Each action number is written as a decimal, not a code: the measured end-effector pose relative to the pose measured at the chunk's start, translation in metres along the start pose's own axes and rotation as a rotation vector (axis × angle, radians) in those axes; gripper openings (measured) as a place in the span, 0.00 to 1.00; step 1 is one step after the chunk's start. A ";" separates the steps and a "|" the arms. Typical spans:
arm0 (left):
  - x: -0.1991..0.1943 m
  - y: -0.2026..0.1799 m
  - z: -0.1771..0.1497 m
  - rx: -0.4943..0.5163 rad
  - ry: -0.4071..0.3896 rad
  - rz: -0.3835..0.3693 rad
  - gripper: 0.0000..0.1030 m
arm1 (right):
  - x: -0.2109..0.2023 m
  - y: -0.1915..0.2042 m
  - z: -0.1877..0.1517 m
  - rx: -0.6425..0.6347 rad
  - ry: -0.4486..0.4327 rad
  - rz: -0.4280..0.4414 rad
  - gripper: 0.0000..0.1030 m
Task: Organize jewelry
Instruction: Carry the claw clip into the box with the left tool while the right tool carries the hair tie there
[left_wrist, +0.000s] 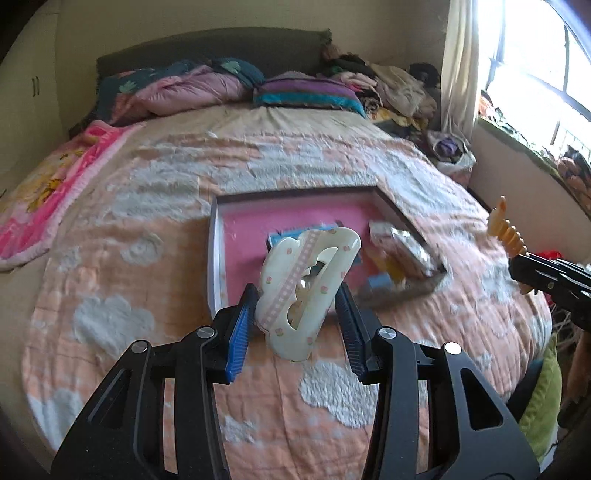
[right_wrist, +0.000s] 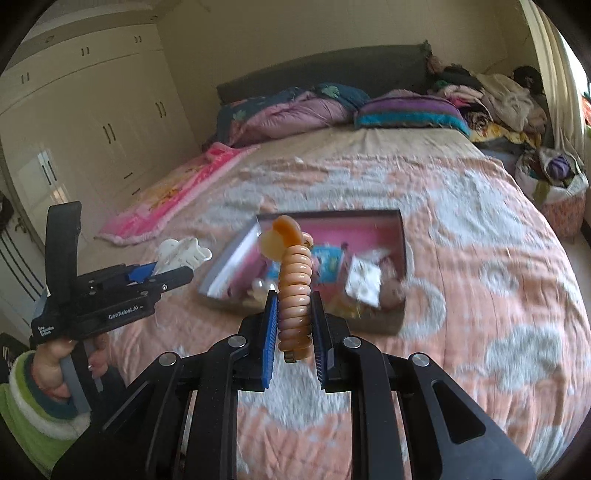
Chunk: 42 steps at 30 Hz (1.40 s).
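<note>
Peach bedding with white cloud shapes covers the bed (left_wrist: 155, 258), and an open box (left_wrist: 218, 236) lies on it near the middle, its floor bright pink and its walls pale on the inside, dark on the outside. Inside the box sits a blue card or packet (right_wrist: 327, 264) toward the centre, and a crinkled silvery packet (right_wrist: 364, 282) leans against the right-hand side; other small pieces crowd the near corners, too blurred to tell apart.

The left gripper (left_wrist: 297, 306) is held above the bed in front of the box, its fingers (left_wrist: 242, 314) pinching a cream hair claw clip (left_wrist: 306, 288) printed with small pink flowers and a checked pink stripe. The clip stands tilted between the blue pads, clear of the bedding and outside the box. In the right wrist view the same clip (right_wrist: 183, 253) shows as a pale shape sticking out past the fingertips of the left gripper (right_wrist: 162, 275), which a hand (right_wrist: 55, 363) in a green and white striped fuzzy sleeve (right_wrist: 26, 402) grips by the handle.

The right gripper (right_wrist: 295, 317) hangs over the near edge of the box, its fingers (right_wrist: 271, 321) nearly together and pinching an amber ribbed hair clip (right_wrist: 293, 295) that curves upward to a rounded end. This clip is also in the air, not in the box. From the left wrist view it appears at the far right (left_wrist: 508, 232), projecting from the right gripper (left_wrist: 524, 271).

Behind, folded quilts (left_wrist: 177, 88) lie at the headboard, and a heap of clothes (left_wrist: 391, 85) is piled by the curtain (left_wrist: 460, 62).
</note>
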<state>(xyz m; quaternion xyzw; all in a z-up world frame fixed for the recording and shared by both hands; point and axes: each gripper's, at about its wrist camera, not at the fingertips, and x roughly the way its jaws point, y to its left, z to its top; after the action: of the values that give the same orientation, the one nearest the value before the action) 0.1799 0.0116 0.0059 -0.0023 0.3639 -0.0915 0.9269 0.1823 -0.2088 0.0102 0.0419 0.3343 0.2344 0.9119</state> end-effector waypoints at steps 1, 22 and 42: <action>0.000 0.003 0.003 -0.002 -0.008 0.009 0.34 | 0.002 0.001 0.004 -0.009 -0.005 0.001 0.16; 0.084 -0.003 0.025 -0.023 0.068 -0.029 0.34 | 0.101 -0.038 0.020 0.047 0.094 -0.048 0.16; 0.119 -0.008 0.010 -0.004 0.147 -0.019 0.34 | 0.130 -0.049 0.002 0.078 0.145 -0.070 0.27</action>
<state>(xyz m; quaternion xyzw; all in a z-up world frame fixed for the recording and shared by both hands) 0.2703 -0.0171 -0.0665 -0.0006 0.4312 -0.0995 0.8967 0.2895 -0.1927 -0.0766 0.0484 0.4093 0.1917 0.8907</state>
